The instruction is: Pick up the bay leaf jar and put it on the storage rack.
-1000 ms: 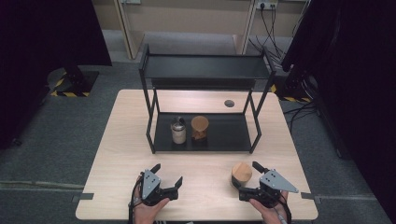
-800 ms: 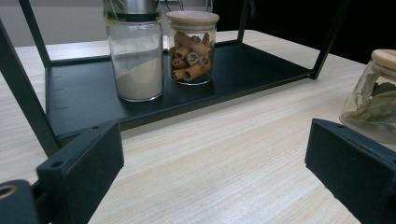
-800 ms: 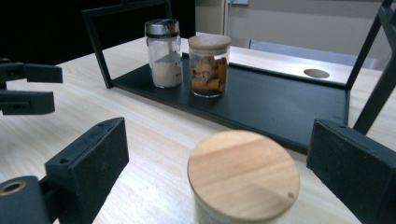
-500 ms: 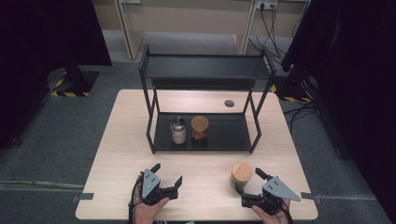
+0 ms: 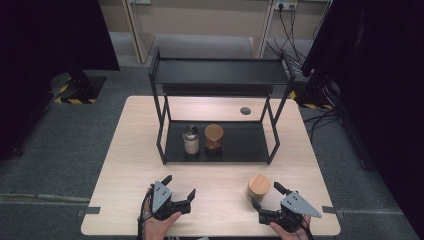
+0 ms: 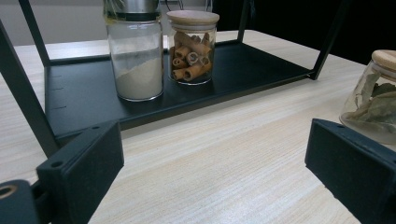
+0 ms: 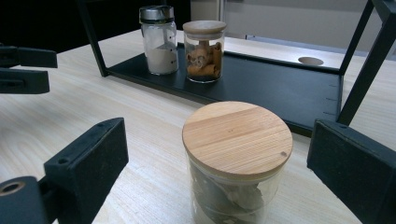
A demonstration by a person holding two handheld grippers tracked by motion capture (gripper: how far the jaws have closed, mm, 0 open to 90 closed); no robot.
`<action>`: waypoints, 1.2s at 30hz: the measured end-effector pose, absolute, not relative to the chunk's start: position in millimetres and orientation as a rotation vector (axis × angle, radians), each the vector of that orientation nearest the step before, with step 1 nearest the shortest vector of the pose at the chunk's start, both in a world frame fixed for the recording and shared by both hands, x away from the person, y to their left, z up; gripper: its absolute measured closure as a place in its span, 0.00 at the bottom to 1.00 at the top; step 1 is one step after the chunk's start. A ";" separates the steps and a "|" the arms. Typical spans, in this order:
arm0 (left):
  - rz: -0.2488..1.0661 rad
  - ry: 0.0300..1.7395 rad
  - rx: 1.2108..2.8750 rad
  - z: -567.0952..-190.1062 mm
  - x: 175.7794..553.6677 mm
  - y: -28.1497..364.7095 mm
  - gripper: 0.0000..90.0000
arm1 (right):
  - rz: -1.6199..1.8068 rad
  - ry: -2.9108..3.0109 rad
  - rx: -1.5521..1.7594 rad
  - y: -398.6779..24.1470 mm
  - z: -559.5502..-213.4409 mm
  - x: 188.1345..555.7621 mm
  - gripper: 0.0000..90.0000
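While the left tool (image 5: 178, 198) just sits there near the front edge of the pale wooden counter (image 5: 130, 165), jaws spread wide with nothing between them, all the action is on the right side. The right tool (image 5: 266, 202) has crept in a bit compared with a second ago, and now the short glass jar with the round bamboo lid and dried leaves inside (image 5: 258, 187) stands right between its two black jaws in the right gripper view. Jaws are wide apart there too, not touching the glass as far as I can see, so no grip yet. The jar is standing upright on the counter, in front of the black metal two-tier shelf rack (image 5: 218, 77) and toward its right end. On the rack's bottom tray there's already a glass shaker with a metal cap and pale powder (image 5: 191, 140) and, just beside it, a glass jar of cinnamon sticks with a wooden lid (image 5: 213, 137). My guess is the leaf jar is headed onto that tray next to them, plenty of free space to the right. So we're basically lined up for the pickup, next thing would be squeezing shut on the glass below the lid.
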State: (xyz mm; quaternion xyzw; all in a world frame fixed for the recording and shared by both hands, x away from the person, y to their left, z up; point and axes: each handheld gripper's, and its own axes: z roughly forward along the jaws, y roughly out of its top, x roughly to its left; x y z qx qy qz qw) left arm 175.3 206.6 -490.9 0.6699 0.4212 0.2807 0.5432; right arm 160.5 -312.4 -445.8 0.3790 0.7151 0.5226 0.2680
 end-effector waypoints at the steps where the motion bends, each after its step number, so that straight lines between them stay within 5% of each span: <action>1: 0.665 1.000 1.590 -491.0 175.4 206.5 0.04 | 1.410 1.931 1.024 -312.4 -446.1 160.8 0.06; 36: 0.669 0.982 1.596 -491.0 173.2 206.1 0.04 | 1.302 1.976 1.094 -300.8 -459.2 189.1 0.12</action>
